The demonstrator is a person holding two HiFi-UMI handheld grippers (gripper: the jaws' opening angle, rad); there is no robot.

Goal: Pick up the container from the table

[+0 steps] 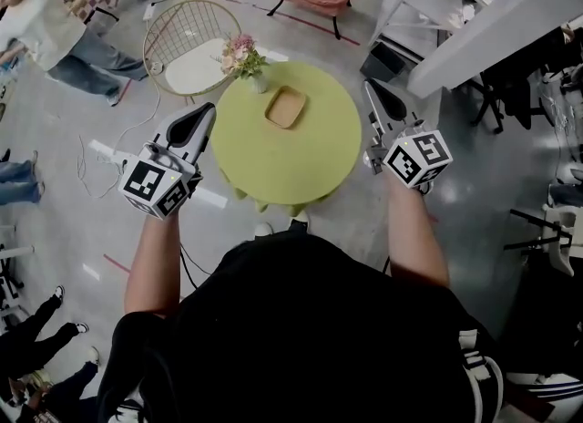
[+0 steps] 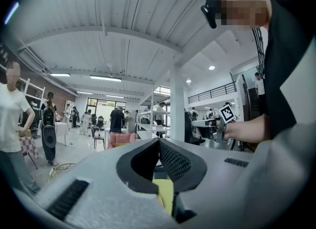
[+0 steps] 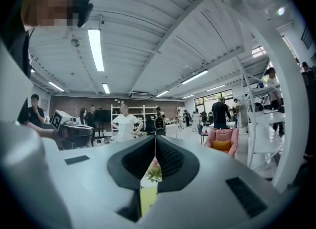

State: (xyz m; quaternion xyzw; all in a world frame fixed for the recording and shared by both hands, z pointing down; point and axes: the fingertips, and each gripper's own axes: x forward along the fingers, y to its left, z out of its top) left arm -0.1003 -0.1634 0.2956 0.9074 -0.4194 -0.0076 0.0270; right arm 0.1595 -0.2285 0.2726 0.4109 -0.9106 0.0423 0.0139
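The pick-up is not yet begun: the wooden container lies untouched on the round green table, and the left gripper and the right gripper hover at the table's two sides, both jaws pressed together on nothing

The near half of the green table is lying bare, leaving open ways in to the container from front and right. The flower vase is crowding its far-left corner, a wire chair standing just beyond.
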